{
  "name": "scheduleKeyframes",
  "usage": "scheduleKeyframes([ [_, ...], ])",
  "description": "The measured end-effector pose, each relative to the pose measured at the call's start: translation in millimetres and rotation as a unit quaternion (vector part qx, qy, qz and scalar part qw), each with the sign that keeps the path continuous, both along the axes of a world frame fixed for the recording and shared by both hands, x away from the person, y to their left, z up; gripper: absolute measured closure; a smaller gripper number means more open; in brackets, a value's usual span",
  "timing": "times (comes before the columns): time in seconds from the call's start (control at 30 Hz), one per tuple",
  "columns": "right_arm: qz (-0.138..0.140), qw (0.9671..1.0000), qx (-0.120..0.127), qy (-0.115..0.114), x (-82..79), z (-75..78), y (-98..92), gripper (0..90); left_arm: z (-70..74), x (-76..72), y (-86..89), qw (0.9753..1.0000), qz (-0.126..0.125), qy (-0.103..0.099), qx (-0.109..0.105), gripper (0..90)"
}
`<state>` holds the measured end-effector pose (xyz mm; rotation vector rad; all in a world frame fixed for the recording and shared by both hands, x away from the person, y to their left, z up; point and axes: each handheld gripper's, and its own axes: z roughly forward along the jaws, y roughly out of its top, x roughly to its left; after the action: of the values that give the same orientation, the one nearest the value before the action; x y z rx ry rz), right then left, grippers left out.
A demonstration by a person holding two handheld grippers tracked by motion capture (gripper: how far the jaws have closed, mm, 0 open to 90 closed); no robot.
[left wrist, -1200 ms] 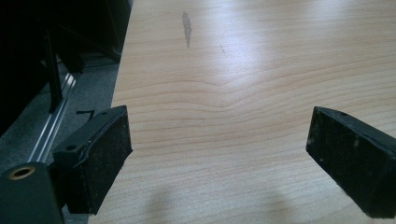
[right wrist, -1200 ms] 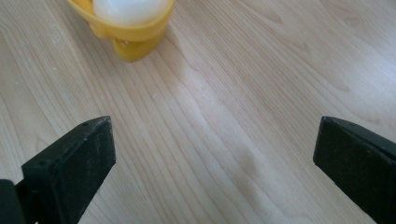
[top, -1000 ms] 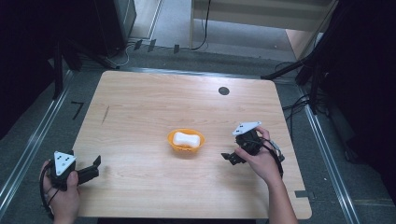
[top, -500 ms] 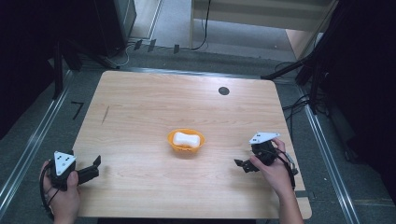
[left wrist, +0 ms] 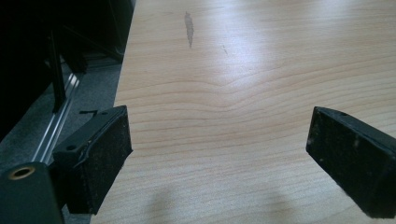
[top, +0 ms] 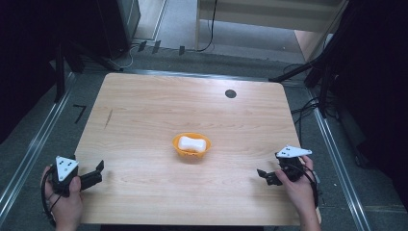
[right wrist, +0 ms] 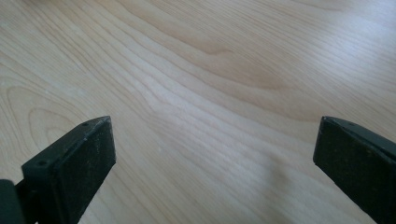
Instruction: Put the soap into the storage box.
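An orange bowl (top: pixel 203 150) sits in the middle of the wooden table (top: pixel 144 120) and holds a white bone-shaped piece (top: pixel 193 143). My left gripper (top: pixel 95 174) rests at the table's front left corner, held in a hand; its jaws stand wide apart over bare wood, so it is open (left wrist: pixel 219 149). My right gripper (top: pixel 265 176) is near the front right edge, well right of the bowl, also open with nothing between its jaws (right wrist: pixel 215 158).
A small black round disc (top: pixel 230 94) lies near the table's far right. A dark streak (top: pixel 109 118) marks the wood at the left. Metal rails (top: pixel 29 154) run along both sides of the table, with cables (top: pixel 308 108) on the floor at the right.
The right hand has drawn its gripper back from beside the bowl toward the front right edge of the table. The left gripper has stayed still.
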<state>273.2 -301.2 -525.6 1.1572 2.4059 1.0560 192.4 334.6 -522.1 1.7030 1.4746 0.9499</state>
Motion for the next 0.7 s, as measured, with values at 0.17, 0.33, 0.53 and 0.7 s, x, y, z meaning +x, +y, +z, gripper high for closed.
scheduleKeyframes([
  [0.17,-0.02,0.9998,0.005,-0.004,-11.1,-3.3,-14.3,0.0,0.0,-0.3,-0.3,1.0,0.0,-0.001,0.0,6.9],
  [0.33,-0.041,0.999,0.014,-0.013,-22.5,-3.7,-26.4,0.0,0.0,-0.3,-0.1,1.0,-0.001,-0.001,0.001,7.0],
  [0.53,-0.06,0.9977,0.022,-0.022,-38.1,-5.5,-42.3,0.1,0.1,-0.5,0.0,1.0,0.001,-0.002,0.0,6.9],
  [0.7,-0.077,0.9961,0.034,-0.026,-51.4,-9.2,-55.8,0.1,0.0,-0.8,0.0,1.0,0.0,-0.005,0.0,6.9],
])
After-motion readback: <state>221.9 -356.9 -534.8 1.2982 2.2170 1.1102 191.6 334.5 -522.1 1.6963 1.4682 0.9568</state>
